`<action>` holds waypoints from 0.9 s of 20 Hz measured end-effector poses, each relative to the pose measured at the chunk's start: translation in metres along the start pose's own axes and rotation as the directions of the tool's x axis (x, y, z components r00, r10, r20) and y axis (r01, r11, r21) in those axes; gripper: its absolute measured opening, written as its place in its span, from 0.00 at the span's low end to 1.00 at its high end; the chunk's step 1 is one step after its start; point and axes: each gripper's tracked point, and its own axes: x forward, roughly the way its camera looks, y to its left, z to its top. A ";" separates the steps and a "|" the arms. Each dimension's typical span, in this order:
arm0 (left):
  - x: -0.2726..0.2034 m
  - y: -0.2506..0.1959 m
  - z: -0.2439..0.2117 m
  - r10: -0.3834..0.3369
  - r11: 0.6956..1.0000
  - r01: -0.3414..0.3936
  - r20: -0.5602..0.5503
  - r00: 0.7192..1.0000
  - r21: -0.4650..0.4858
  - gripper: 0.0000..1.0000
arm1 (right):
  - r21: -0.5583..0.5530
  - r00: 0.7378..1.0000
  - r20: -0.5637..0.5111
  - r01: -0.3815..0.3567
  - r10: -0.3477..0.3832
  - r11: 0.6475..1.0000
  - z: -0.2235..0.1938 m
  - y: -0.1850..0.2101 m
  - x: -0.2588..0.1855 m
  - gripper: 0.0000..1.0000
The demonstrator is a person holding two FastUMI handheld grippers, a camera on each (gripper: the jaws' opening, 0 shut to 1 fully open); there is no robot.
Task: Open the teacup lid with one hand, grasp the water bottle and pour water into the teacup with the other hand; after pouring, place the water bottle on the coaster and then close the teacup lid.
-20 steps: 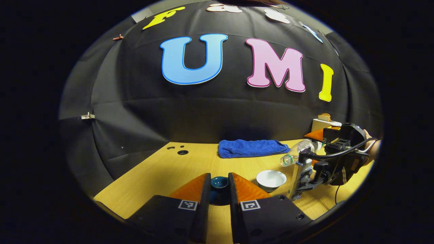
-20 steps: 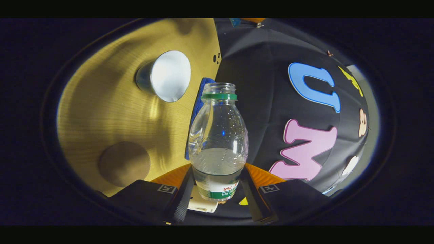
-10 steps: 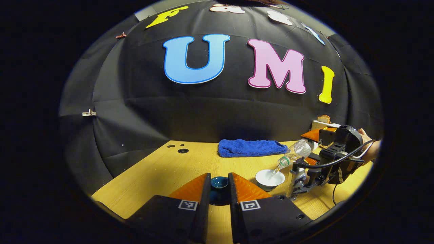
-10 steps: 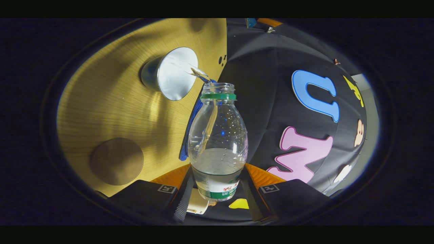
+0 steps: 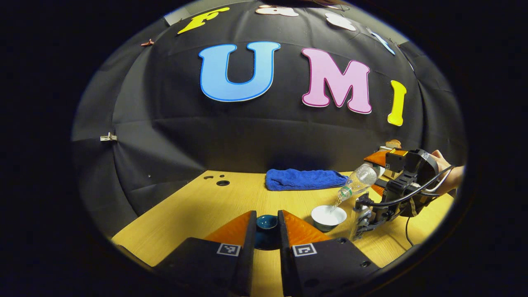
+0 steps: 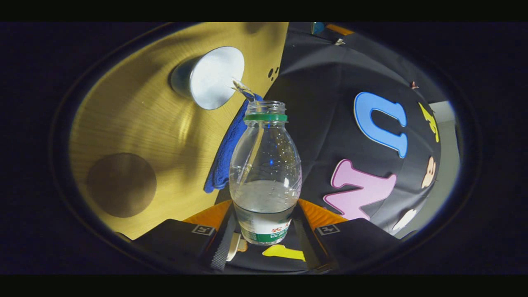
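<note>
In the left gripper view, the left gripper (image 5: 267, 231) clamps the dark teacup lid (image 5: 267, 222) above the table (image 5: 198, 206); farther right, the white teacup (image 5: 328, 214) catches water. The right gripper view shows the right gripper (image 6: 264, 231) clamped on the tilted water bottle (image 6: 265, 165), with the round coaster (image 6: 121, 185) beyond and a blue towel (image 6: 225, 161) behind.

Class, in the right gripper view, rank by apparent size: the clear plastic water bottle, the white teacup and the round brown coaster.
1. Clear plastic water bottle, though nearest the camera.
2 and 3. Round brown coaster and white teacup look alike; no ranking.
</note>
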 end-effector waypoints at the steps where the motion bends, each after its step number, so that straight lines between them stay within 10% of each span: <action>1: 0.000 0.000 -0.002 0.000 1.000 0.000 -0.002 1.000 0.000 0.31 | -0.017 1.000 0.009 0.012 -0.012 1.000 0.001 -0.002 0.001 0.73; 18: -0.007 0.010 -0.004 0.016 1.000 -0.016 0.000 1.000 -0.012 0.28 | -0.215 0.962 0.157 0.253 -0.223 0.943 0.011 -0.028 0.000 0.73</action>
